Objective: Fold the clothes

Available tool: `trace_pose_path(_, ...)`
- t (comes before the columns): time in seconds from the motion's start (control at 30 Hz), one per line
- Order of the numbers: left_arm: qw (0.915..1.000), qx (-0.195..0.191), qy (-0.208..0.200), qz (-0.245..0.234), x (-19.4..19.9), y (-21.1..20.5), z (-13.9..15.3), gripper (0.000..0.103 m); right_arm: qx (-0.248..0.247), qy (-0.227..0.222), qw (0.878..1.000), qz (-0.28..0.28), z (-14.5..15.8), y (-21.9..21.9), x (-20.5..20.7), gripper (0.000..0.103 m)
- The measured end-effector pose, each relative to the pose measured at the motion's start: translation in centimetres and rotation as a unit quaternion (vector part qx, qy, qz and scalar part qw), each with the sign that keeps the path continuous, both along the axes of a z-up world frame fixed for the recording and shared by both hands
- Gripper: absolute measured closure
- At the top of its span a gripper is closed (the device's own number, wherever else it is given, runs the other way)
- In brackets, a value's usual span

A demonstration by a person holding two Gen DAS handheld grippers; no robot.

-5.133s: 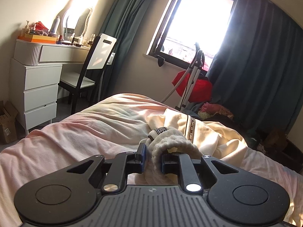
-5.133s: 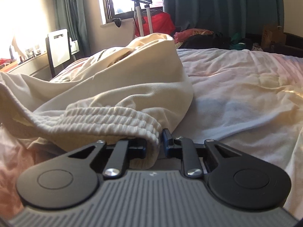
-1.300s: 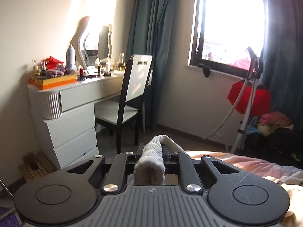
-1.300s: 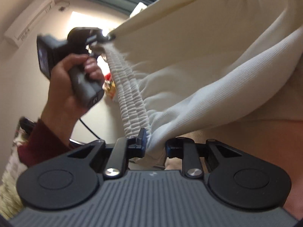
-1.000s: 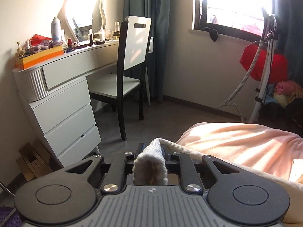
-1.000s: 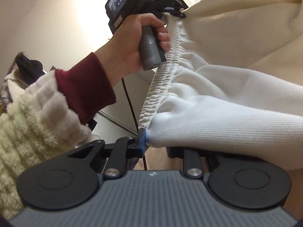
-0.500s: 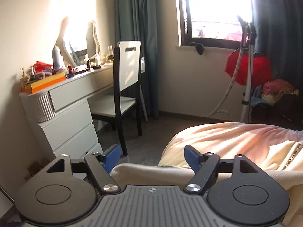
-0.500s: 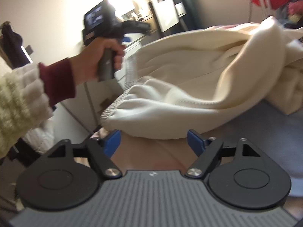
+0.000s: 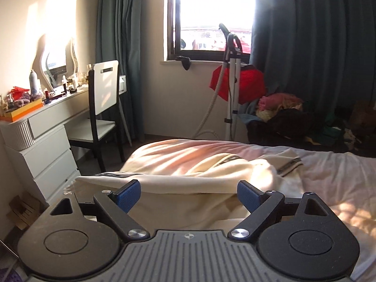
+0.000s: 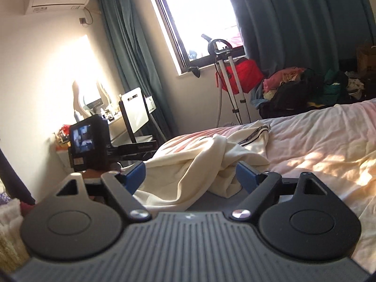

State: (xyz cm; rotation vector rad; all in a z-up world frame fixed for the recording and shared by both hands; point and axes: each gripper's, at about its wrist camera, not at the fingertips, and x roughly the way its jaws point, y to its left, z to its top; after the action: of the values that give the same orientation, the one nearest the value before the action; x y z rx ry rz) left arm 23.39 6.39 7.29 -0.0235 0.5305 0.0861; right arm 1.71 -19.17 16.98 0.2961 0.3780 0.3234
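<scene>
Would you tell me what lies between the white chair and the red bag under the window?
In the left wrist view, between the white chair and the red bag hangs a dark curtain, then bare wall below the window.

We see hard daylight pouring through the black-framed window (image 9: 211, 16), its pane blown out to white in both views. It throws bright patches on the cream wall (image 9: 58, 18) and warm dappled spots across the pale pink bedsheet (image 9: 340, 181). The dark teal curtains (image 9: 317, 47) sit in deep shadow. Fisheye bending curves the edges; corners darken. The right wrist view is slightly soft.
</scene>
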Motion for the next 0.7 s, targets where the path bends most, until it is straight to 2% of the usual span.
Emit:
trace_pose_path(0.1, 0.9998, -0.010, 0.003, -0.014, 0.9, -2.8, 0.2, 0.014, 0.002, -0.007, 1.000, -0.023, -0.3, -1.2, -0.4, 0.017)
trace_pose_path(0.23, 0.9994, -0.008, 0.008, -0.033, 3.9, -6.0, -1.0, 0.015, 0.007, -0.010, 0.997, -0.071, -3.7, -3.0, 1.5, 0.017)
trace_pose_path(0.37, 0.9993, -0.003, -0.001, -0.036, 8.8, -8.3, -3.6, 0.015, 0.004, 0.038, 0.992, -0.123, -8.6, -5.3, 5.1, 0.018)
trace_pose_path(0.43, 0.9995, -0.002, 0.006, -0.030, 12.0, -9.1, -5.4, 0.018, -0.007, 0.075, 0.985, -0.156, -11.4, -6.4, 7.2, 0.017)
trace_pose_path(0.6, 0.9994, 0.009, 0.027, -0.018, 18.5, -10.9, -9.1, 0.038, -0.016, 0.165, 0.971, -0.174, -18.2, -8.8, 12.2, 0.018)
trace_pose_path(0.67, 0.9990, 0.016, 0.032, -0.026, 20.4, -11.7, -10.5, 0.040, 0.013, 0.193, 0.965, -0.177, -20.0, -10.1, 13.9, 0.018)
trace_pose_path(0.7, 0.9986, 0.017, 0.042, -0.029, 21.1, -11.9, -11.3, 0.045, 0.031, 0.199, 0.963, -0.178, -20.5, -10.7, 14.5, 0.018)
